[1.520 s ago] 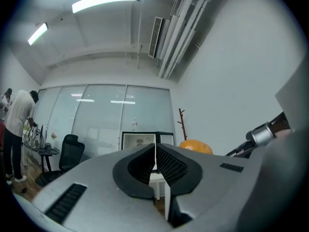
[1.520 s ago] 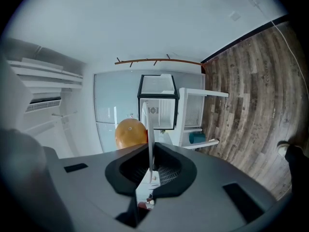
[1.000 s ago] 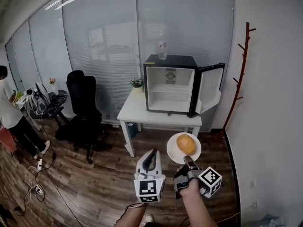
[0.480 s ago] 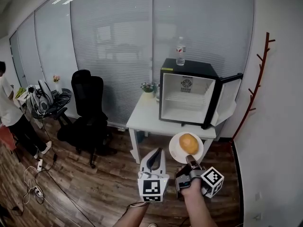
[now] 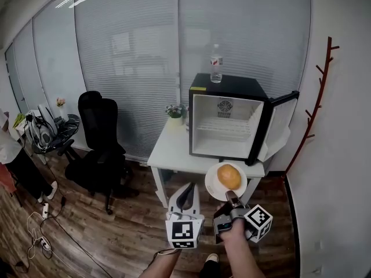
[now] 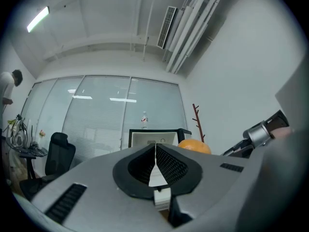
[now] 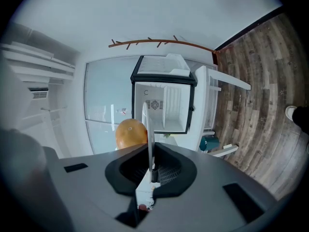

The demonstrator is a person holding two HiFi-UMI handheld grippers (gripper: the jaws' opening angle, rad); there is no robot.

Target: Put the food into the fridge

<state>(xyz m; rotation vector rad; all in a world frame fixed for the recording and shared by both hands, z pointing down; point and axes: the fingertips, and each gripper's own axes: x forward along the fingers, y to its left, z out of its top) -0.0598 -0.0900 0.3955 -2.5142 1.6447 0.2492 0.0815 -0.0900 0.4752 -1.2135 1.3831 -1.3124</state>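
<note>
Head view: the right gripper (image 5: 231,197) is clamped on the near rim of the white plate (image 5: 211,185), which carries 1 orange (image 5: 229,176). The plate hangs in front of the fridge (image 5: 229,84), short of its open cavity. The left gripper (image 5: 186,191) sits just beside the plate, on the side away from the fridge door (image 5: 279,123), which stands swung wide. 1 bottle (image 5: 216,55) stands upright on top of the fridge. I judge the step in hand to be the carry toward the cavity. To do it well, I should hold the plate level, since a single rim grip lets it tip and the round orange can roll. I should also approach the fridge squarely, clear of the door edge and front frame. Left gripper view: the jaws are pressed together with nothing between them, and the fridge lies straight ahead. Right gripper view: the jaws pinch the plate edge-on, with the orange resting against its upper face. The fridge cavity shows 1 wire shelf and, as far as I can see, no contents.
</note>
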